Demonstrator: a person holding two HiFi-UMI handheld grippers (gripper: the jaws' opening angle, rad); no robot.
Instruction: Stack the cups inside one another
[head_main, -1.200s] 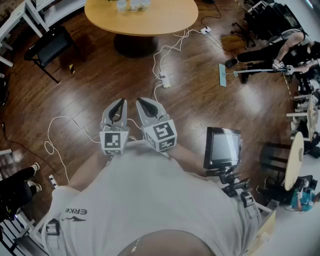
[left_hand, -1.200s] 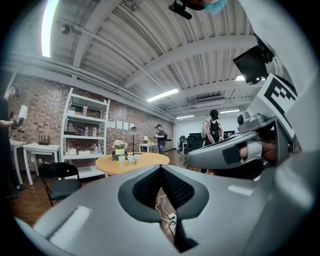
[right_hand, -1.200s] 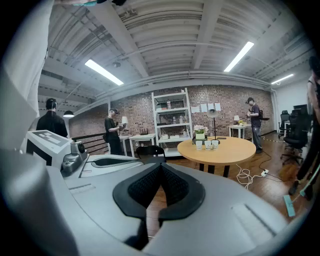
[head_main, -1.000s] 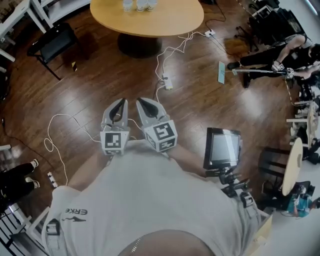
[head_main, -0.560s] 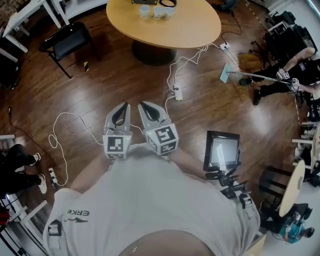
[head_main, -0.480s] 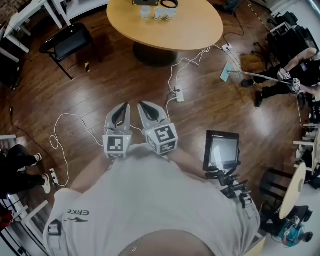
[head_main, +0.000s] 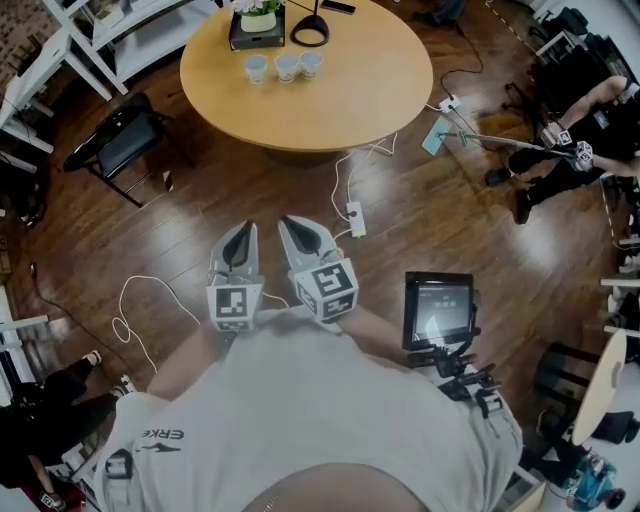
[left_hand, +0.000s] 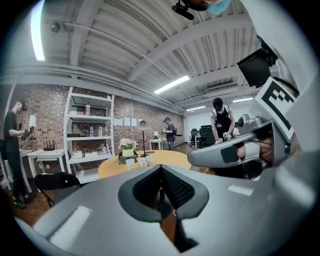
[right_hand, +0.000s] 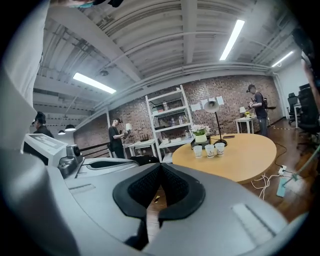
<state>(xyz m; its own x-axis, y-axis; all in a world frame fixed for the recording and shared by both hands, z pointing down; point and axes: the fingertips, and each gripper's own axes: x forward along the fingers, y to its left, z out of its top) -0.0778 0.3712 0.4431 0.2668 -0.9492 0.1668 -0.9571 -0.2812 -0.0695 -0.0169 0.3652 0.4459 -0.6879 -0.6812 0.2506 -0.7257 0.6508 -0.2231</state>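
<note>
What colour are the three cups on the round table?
The cups are white; clearest in the right gripper view.

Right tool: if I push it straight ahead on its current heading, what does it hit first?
Nothing close. Beyond the shut right tool lies wood floor, then probably the near edge of the round table, short of the cups; depth is unclear.

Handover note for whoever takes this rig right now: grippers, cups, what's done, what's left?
Left gripper: shut, empty.
Right gripper: shut, empty. Both are held side by side in front of the body, over the floor, short of the table.
Cups: three, side by side in a row on the table's far side, none nested.
Done: nothing yet.
Left: reach the table, open the jaws, stack the cups into one.
</note>
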